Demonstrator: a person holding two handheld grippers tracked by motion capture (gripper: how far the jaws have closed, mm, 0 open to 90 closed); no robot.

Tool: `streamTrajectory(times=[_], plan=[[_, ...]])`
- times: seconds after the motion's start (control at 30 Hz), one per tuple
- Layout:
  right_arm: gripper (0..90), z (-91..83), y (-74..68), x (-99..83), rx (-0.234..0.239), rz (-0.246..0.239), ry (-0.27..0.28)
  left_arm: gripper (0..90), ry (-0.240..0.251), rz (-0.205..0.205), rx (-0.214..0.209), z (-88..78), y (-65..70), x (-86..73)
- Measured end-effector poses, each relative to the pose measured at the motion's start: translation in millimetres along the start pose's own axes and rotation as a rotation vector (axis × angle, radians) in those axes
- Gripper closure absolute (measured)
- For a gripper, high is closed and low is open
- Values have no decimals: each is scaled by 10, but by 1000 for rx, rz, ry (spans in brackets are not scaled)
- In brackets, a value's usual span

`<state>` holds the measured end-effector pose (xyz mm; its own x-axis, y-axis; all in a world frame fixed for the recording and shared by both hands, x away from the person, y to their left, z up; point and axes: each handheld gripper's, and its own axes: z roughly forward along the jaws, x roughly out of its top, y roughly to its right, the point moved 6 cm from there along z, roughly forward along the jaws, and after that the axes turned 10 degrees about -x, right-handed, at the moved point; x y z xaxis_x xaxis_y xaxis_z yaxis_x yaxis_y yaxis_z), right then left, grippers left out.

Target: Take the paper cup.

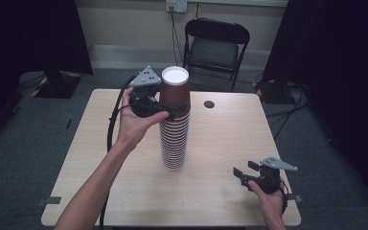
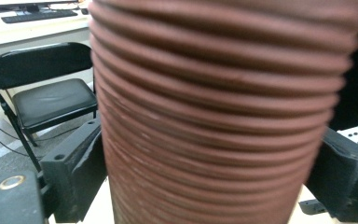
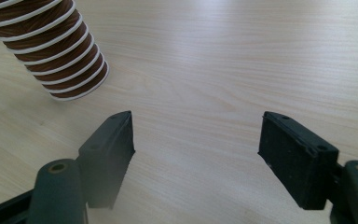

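Note:
A tall stack of brown paper cups (image 1: 175, 129) with white rims stands at the middle of the wooden table (image 1: 225, 143). My left gripper (image 1: 169, 111) reaches in from the left at the stack's upper part. In the left gripper view its fingers (image 2: 77, 172) press both sides of the ribbed stack (image 2: 214, 116). My right gripper (image 1: 244, 169) hovers low near the table's front right, open, with nothing between its jaws. The right gripper (image 3: 196, 140) view has the stack's base (image 3: 60, 60) at its upper left, well apart from the jaws.
A black folding chair (image 1: 215, 45) stands behind the table's far edge. A dark round hole (image 1: 209, 104) sits in the tabletop right of the stack. Black curtains hang at both sides, and cables run over the floor.

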<state>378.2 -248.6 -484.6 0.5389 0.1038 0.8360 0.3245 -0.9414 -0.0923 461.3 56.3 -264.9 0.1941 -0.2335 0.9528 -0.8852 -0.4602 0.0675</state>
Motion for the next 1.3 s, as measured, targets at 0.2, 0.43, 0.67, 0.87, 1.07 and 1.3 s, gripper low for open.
streamTrajectory(times=[0.2, 0.43, 0.67, 0.87, 1.07, 1.3], plan=[[261, 3, -11, -2, 1, -1, -1, 75, -8, -25, -25, 99, -43, -81], [261, 3, -6, -2, 1, -1, 0, 68, -33, -21, -8, 162, -42, -146], [261, -1, -1, -3, 0, 1, 1, 78, -19, -11, -2, 158, -31, -149], [261, -1, -1, 0, 0, 1, 1, 83, -19, -14, 1, 155, -30, -145], [261, -4, 2, -1, 1, 1, 0, 83, -26, -12, -3, 159, -32, -138], [261, -2, 3, -1, 2, 3, 0, 86, -27, -10, 1, 153, -33, -121]])
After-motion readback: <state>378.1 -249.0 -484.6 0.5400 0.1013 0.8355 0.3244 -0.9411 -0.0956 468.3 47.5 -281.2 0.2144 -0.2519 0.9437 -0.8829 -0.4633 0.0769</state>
